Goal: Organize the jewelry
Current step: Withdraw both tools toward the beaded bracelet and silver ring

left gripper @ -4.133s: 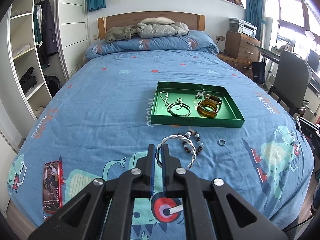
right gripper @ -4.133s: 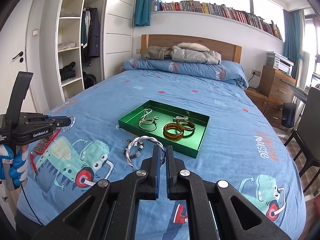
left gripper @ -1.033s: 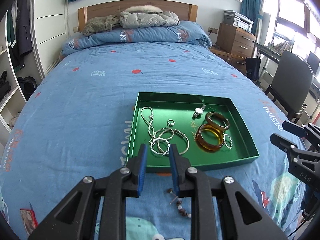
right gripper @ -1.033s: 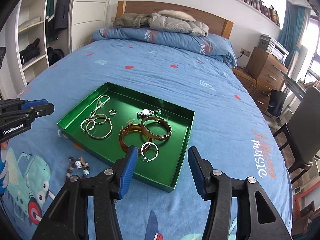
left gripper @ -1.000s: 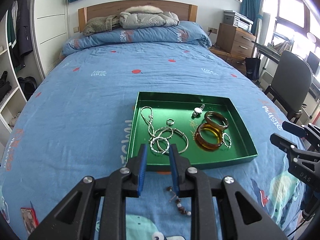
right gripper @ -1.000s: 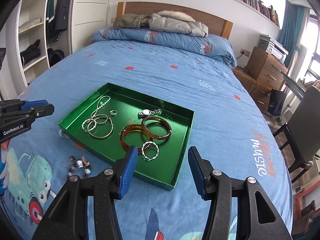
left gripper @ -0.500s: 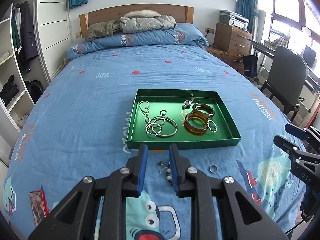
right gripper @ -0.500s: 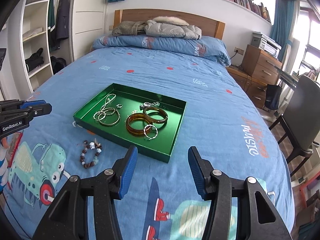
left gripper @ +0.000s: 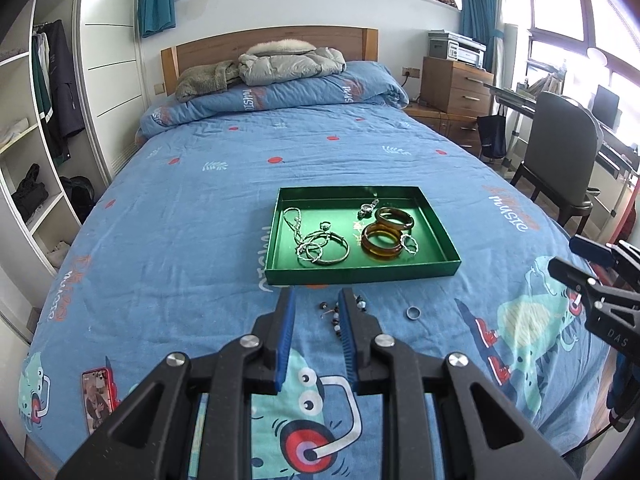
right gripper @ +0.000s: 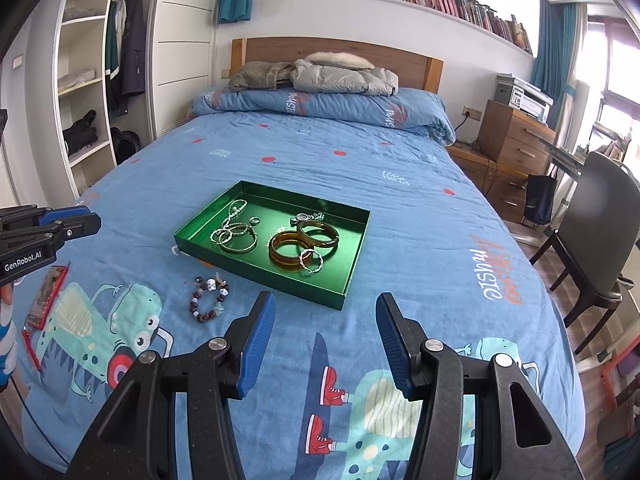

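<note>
My left gripper [left gripper: 316, 300] hovers over blue bedspread [left gripper: 180, 240], jaws narrowly parted, empty. My right gripper [right gripper: 325, 305] gapes wider, also empty. Green tray [right gripper: 256, 264] mid-bed holds amber bangles [right gripper: 304, 242], silver bracelets [right gripper: 234, 236], chain necklace [left gripper: 294, 220]. Beaded bracelet [right gripper: 208, 298] and small ring [left gripper: 413, 313] lie on bedspread just beside tray's near wall. Phone [left gripper: 96, 396] near bed edge.

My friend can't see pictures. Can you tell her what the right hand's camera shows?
A green tray holding bracelets and chains sits on a blue cartoon bedspread. A beaded bracelet lies on the bedspread just in front of it. The right gripper hangs open and empty in the foreground.
</note>
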`<control>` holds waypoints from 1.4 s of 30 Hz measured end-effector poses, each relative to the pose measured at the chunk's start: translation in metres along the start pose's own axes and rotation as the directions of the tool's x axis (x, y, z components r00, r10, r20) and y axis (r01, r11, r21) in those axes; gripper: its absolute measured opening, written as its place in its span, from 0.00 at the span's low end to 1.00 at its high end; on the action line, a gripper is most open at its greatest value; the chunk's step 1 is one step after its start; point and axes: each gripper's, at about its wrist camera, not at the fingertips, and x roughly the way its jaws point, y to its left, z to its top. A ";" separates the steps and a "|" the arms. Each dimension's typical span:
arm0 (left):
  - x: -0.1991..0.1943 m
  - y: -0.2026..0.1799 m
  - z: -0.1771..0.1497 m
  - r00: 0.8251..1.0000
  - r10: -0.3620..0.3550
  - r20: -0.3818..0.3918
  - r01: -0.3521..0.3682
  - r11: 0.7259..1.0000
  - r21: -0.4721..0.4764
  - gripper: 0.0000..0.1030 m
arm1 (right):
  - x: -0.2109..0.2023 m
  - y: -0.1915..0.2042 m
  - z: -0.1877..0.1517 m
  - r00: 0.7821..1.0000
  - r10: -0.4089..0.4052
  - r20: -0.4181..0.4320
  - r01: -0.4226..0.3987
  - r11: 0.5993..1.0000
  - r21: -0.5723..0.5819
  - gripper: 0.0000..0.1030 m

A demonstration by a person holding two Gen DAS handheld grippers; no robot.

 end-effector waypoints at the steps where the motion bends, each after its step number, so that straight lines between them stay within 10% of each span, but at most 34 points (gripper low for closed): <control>1: -0.002 0.001 -0.002 1.000 0.001 0.001 -0.001 1.000 0.003 0.21 | -0.002 0.000 -0.001 1.000 0.000 0.003 0.000 1.000 0.002 0.50; 42: 0.006 0.004 -0.056 0.998 0.020 -0.054 -0.025 0.996 -0.087 0.21 | 0.016 -0.009 -0.054 0.997 0.071 -0.042 -0.067 0.993 0.102 0.50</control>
